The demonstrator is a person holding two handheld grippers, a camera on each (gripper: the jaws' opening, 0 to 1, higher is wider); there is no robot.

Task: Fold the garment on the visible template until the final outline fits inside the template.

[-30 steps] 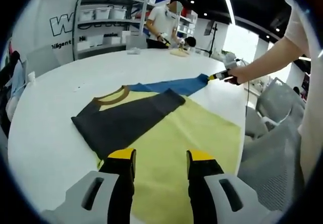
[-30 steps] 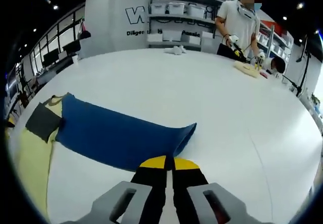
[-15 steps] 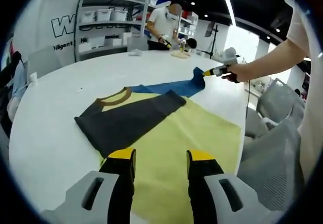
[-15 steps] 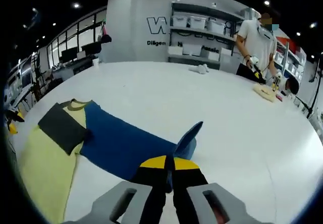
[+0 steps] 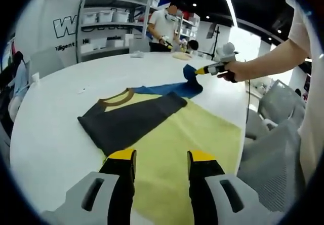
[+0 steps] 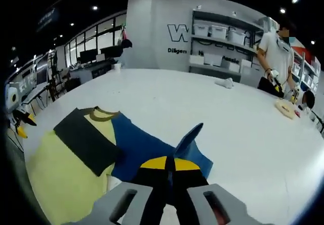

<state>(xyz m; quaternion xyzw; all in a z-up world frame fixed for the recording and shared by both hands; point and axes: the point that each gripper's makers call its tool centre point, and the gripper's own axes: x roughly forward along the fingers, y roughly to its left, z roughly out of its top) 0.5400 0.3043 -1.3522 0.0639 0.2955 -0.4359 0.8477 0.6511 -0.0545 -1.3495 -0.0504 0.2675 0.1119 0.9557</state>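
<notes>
The right gripper pinches the blue sleeve, its tip hidden between the jaws; the left gripper hangs spread over the shirt.

Shelving w/ bins; person behind.

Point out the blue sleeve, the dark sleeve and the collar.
blue sleeve (image 6: 152, 146): right gripper view, middle of the flat part.
dark sleeve (image 5: 129, 122): left gripper view, middle of the folded-over panel.
collar (image 5: 115, 97): left gripper view, brown neckline rim.
</notes>
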